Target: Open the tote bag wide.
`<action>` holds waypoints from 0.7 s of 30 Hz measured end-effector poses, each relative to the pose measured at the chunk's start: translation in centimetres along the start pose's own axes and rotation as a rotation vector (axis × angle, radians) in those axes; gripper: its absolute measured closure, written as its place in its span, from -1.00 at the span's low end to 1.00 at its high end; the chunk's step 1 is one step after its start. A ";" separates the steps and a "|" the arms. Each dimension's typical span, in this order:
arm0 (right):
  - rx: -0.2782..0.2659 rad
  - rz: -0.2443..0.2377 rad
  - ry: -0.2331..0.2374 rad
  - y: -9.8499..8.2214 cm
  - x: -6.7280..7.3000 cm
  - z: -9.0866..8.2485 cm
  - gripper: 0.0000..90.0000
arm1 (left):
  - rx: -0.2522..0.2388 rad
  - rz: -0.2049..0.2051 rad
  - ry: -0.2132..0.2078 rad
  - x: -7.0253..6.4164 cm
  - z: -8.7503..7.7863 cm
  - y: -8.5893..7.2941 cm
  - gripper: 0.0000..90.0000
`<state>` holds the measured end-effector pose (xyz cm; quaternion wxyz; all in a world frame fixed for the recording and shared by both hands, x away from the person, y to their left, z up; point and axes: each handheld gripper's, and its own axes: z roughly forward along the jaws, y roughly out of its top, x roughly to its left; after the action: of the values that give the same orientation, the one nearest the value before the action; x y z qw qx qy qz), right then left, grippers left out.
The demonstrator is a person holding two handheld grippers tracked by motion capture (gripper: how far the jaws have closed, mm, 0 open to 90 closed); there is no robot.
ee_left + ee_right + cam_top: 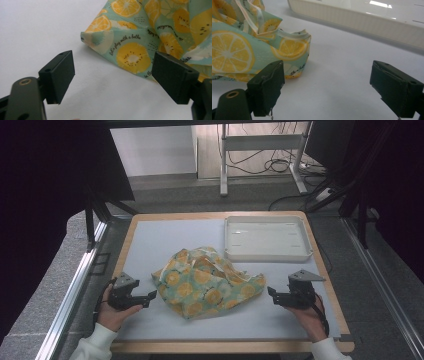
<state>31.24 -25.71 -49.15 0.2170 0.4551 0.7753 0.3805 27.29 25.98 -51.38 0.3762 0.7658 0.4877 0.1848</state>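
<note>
Left gripper [148, 298], held low at the table's [150, 245] left, jaws spread wide and empty, aimed at the near left corner of the crumpled fruit-print cloth [207, 285]. Same corner [86, 37] lying flat just beyond the jaw tips in the left gripper view, not yet between them. Cloth bunched mid-table, folds and a pale strap [253, 17] piled toward its far side, white tray [267, 254] empty behind it at the right. Right gripper [272, 295], likewise agape and holding nothing, level with the cloth's right edge [304, 52] and a little apart from it.

Probably the opening grab before spreading or folding. Best done by sliding each lower jaw along the table under a single layer at an outer corner, pinching the hem rather than a bundled fold, keeping clear of the strap, then drawing both corners apart evenly.
</note>
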 end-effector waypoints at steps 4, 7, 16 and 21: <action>-0.004 -0.012 0.000 -0.2 0.2 0.1 -0.68 | 0.002 0.004 0.002 -0.1 0.1 0.0 -0.52; -0.003 -0.006 0.004 -0.4 0.3 0.2 -0.64 | -0.004 0.000 0.001 0.0 0.0 -0.1 -0.50; -0.009 0.002 0.004 -0.9 0.3 0.1 -0.55 | -0.038 -0.009 0.009 0.2 -0.4 -0.3 -0.46; -0.009 0.030 0.014 -0.9 0.1 0.2 -0.55 | -0.038 -0.002 0.005 0.1 -0.4 -0.3 -0.45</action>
<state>30.83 -25.80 -49.99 0.2081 0.4628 0.7682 0.3904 26.93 26.33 -51.31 0.3895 0.7577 0.4857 0.1957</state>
